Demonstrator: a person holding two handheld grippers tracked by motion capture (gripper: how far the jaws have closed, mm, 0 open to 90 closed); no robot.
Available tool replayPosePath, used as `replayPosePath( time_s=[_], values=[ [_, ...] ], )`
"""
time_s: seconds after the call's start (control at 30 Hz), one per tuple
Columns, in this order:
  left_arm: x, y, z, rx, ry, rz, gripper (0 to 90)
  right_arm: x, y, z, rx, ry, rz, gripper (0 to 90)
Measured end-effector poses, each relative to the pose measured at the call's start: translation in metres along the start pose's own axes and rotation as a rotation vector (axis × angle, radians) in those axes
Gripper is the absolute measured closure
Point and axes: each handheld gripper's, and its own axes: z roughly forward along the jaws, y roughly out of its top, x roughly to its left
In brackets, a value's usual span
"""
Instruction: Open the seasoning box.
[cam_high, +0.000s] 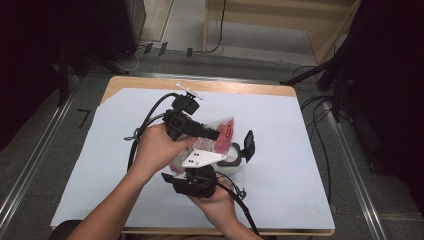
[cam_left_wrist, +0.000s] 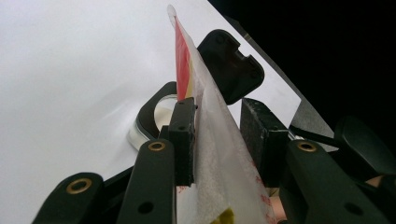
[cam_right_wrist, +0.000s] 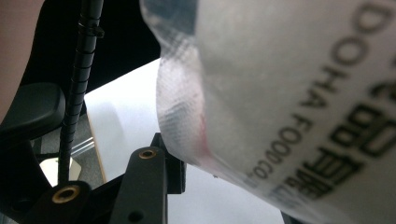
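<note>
One plastic pouch (cam_high: 220, 137) hangs over the table's (cam_high: 300, 150) middle above one open-lidded container (cam_high: 235, 161). Both the left gripper (cam_high: 212, 134) and right gripper (cam_high: 192, 167) clamp it, jaws partly closed. Print reads "DOHA FOOD CO".

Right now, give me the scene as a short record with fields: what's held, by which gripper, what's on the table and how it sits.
held item: clear plastic food pouch with red print, lifted above the table
left gripper: pouch between its jaws, one pad against the film
right gripper: at the pouch's lower part; grip not clear
container: small clear round jar, under the pouch, standing on the sheet
lid: black hinged lid, flipped open
surface: white sheet over wooden table
</note>
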Motion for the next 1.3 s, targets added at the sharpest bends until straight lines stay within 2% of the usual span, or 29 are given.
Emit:
replayPosePath(
  time_s=[0.13, 0.43, 0.57, 0.83, 1.3],
  values=[
    [-0.0013, 0.0001, 0.0000, 0.004, 0.005, 0.006, 66.9, 0.0005, -0.0014, 0.0000, -0.011, -0.002, 0.000, 64.0],
    [0.0040, 0.0013, -0.0004, 0.001, -0.005, -0.010, 66.8, -0.0001, 0.0002, -0.0015, -0.006, -0.004, 0.004, 64.5],
    [0.0069, 0.0014, -0.0014, -0.013, -0.019, -0.030, 66.7, -0.0002, 0.0018, -0.0026, -0.003, -0.001, 0.003, 64.7],
    [0.0027, 0.0033, -0.0009, -0.002, -0.005, -0.007, 66.5, 0.0000, 0.0031, -0.0017, 0.003, 0.004, 0.011, 64.5],
    [0.0056, 0.0039, -0.0002, 0.003, -0.002, -0.012, 67.2, -0.0017, 0.0039, -0.0008, 0.014, 0.001, 0.013, 64.4]
  ],
)
